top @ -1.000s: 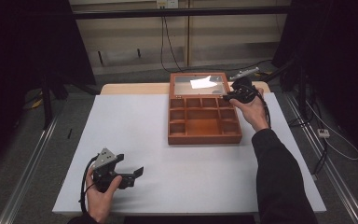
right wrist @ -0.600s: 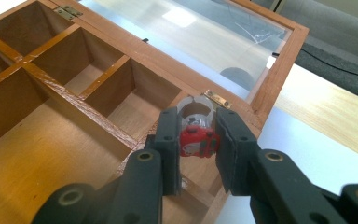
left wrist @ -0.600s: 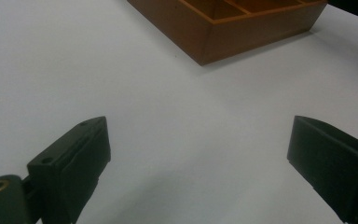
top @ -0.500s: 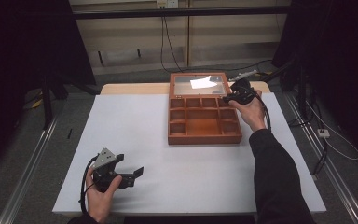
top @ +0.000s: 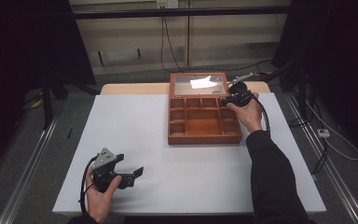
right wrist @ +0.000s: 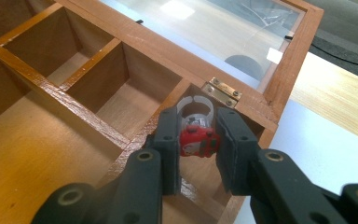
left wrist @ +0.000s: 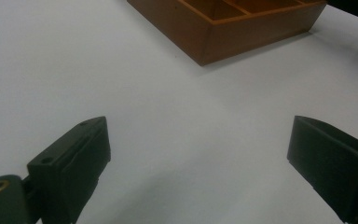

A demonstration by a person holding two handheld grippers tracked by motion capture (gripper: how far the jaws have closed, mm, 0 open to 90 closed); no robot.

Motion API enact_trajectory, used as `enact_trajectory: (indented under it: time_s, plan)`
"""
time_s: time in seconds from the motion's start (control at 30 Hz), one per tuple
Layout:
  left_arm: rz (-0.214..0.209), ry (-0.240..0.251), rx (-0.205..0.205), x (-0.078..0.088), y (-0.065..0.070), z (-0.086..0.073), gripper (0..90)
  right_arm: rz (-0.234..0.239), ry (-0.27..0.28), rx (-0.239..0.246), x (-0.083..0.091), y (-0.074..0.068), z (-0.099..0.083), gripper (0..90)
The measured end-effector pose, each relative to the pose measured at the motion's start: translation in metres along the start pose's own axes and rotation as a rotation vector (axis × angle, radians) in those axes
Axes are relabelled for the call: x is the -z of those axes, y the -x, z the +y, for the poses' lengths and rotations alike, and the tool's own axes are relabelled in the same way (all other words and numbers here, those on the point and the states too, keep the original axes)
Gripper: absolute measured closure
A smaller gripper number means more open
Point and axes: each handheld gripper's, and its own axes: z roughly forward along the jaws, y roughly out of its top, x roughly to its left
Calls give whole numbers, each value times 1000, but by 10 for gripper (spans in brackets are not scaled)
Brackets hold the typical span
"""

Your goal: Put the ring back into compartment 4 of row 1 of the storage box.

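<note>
A wooden box [top: 204, 139] with several open compartments sits at the table's back right, its glass lid [top: 198, 84] swung open behind it. My right gripper [top: 224, 99] hovers over the box's back right corner. In the right gripper view, the right gripper [right wrist: 198, 119] is shut on a small ring [right wrist: 198, 142] with a red top and a clear band, just above the corner compartment beside a brass hinge [right wrist: 222, 92]. My left gripper [top: 135, 177] rests at the front left, well short of the box, and the left gripper [left wrist: 198, 154] stands open over bare table.
The white table top [top: 135, 126] spreads wide between the left gripper and the box [left wrist: 242, 32]. A strip of bare wood [right wrist: 335, 100] runs along the table's far edge behind the lid [right wrist: 223, 32]. Cables trail over the floor at the right.
My right gripper has sunk a little toward the box's back right corner with the ring in it. The left gripper has stayed put.
</note>
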Motion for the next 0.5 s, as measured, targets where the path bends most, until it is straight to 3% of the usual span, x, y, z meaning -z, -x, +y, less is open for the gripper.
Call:
enact_trajectory:
  time_s: [0.3, 0.5]
  plan:
    - [-2, 9, 16, -1, 0, 0, 57, 1, -11, -18, -5, 3, -3, 705]
    - [-1, 3, 10, -3, 1, 1, 57, -15, 9, -33, 0, 4, -3, 569]
